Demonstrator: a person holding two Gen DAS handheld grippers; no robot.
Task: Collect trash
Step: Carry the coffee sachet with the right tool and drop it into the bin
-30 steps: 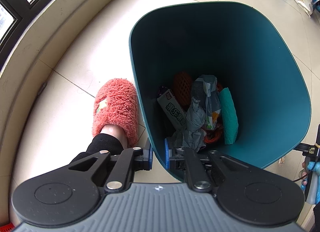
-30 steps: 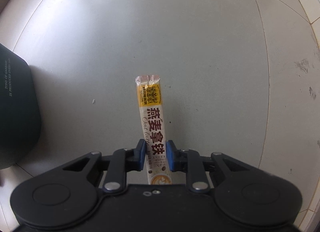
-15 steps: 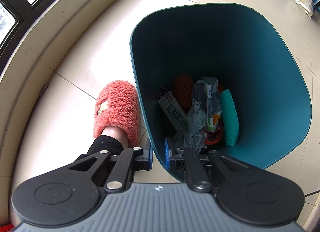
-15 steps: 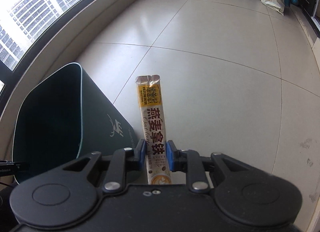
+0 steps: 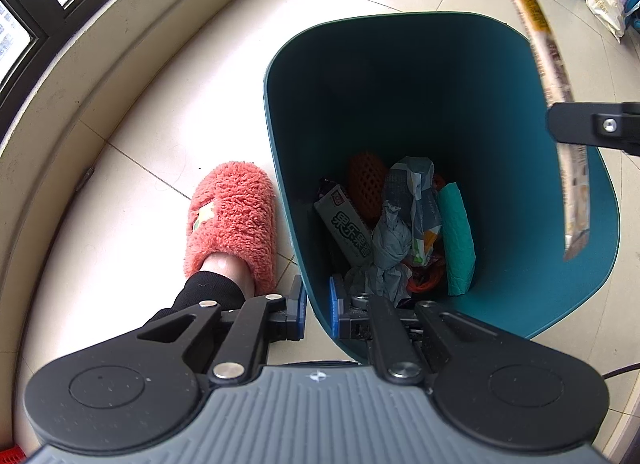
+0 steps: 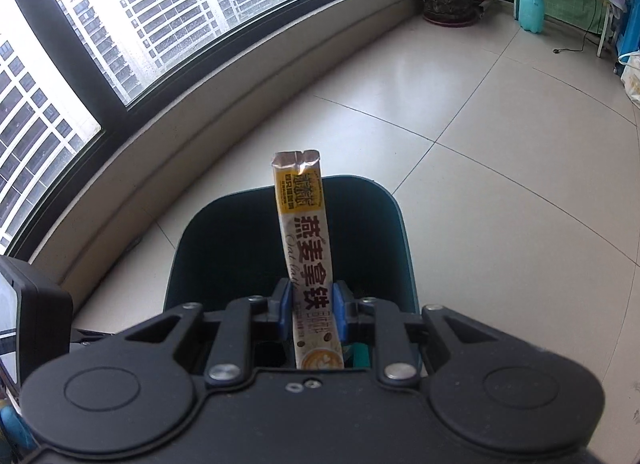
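Soft daylight enters through the curved dark-framed window (image 6: 168,36), blown out to white above-left of the claw. The glossy cream floor tiles (image 6: 480,168) carry pale glare. The deep teal plastic bin (image 5: 400,96) is shadowed inside. The long yellow-and-white coffee sachet (image 5: 540,44) smears with motion blur in the left view. Fisheye bends edges.
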